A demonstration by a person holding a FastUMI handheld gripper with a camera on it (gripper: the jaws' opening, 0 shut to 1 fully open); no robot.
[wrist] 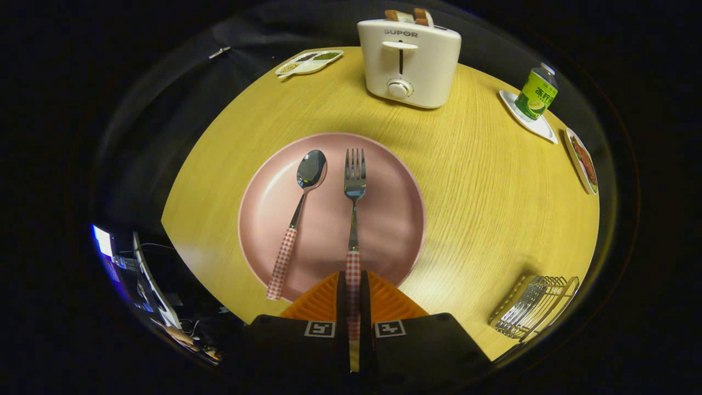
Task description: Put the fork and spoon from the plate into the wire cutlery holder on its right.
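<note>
The hand-held gripper (pixel 354 299) is clamped on the fork's (pixel 354 203) checked handle at the near rim of the pink plate (pixel 395 219), so the fork pickup looks under way. The spoon (pixel 299 214) lies left of the fork, on the plate. Next, a lift and carry to the empty wire cutlery holder (pixel 535 307), right of the plate.

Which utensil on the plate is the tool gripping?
The fork: its checked handle runs between the tool's closed fingers. The spoon lies free beside it.
</note>
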